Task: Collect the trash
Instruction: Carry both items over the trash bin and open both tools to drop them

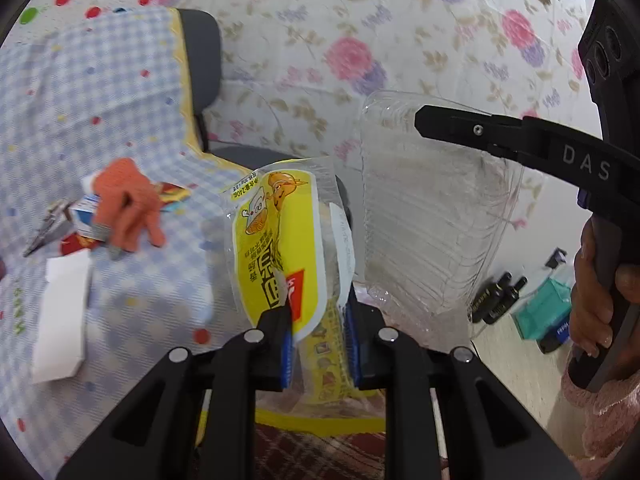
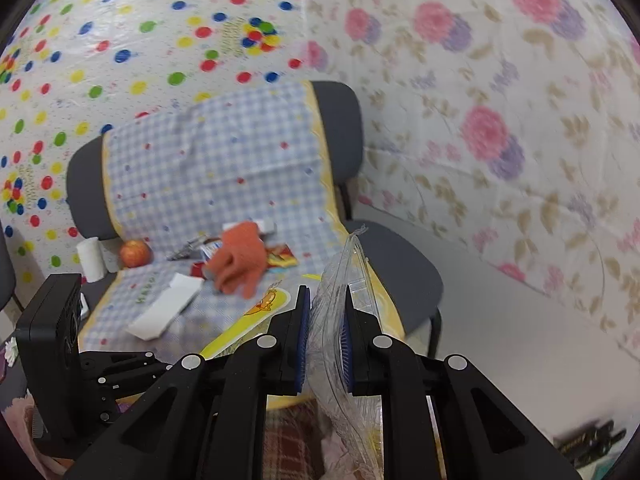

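My left gripper point(image 1: 318, 344) has its jaws pinching a yellow printed wrapper point(image 1: 280, 248), which stands up between the blue pads and rises well above their tips. My right gripper point(image 2: 324, 346) has its jaws pressed onto a clear plastic container point(image 2: 348, 280), crumpled between the pads and sticking out both ahead of and behind them. From the left wrist view I see that same container point(image 1: 432, 208) hanging just right of my left jaws, with the right gripper's finger point(image 1: 460, 128) clamped at its top edge and a hand point(image 1: 600, 292) around the handle.

Beyond both sets of jaws sits a chair point(image 2: 400, 264) draped in a blue checked cloth point(image 2: 224, 176). On it, ahead and to the left of the jaws, lie an orange glove point(image 2: 240, 264), a white folded paper point(image 2: 168, 308), and some small packets under the glove, too blurred to identify. Farther left of the right jaws are an apple point(image 2: 135, 253) and a white roll point(image 2: 91, 258). Both views are somewhat blurred.
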A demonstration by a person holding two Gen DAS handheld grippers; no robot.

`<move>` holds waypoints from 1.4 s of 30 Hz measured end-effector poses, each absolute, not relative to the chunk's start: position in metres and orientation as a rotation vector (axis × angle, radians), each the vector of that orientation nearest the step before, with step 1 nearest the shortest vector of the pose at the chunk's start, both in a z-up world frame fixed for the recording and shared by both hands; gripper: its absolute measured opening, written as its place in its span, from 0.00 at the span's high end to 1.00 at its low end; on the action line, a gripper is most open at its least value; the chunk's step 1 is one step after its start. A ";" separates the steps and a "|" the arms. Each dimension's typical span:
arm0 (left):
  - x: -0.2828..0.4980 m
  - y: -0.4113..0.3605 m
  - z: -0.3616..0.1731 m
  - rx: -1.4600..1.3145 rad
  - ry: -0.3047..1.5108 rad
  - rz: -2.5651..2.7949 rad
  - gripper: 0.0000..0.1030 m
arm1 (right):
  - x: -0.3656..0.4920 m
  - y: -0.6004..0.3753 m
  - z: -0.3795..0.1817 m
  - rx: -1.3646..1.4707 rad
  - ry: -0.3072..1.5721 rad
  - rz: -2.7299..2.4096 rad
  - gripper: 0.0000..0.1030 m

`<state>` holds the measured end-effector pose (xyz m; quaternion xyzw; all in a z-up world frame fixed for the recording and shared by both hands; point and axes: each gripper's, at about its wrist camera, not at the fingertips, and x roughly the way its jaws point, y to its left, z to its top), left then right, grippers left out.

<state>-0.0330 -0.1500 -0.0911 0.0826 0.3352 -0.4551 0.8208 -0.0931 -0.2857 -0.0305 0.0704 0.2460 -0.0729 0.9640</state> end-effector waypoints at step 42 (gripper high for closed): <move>-0.032 -0.246 -0.156 0.300 0.889 -1.048 0.41 | -0.120 -0.406 -0.123 0.411 0.600 -0.304 0.50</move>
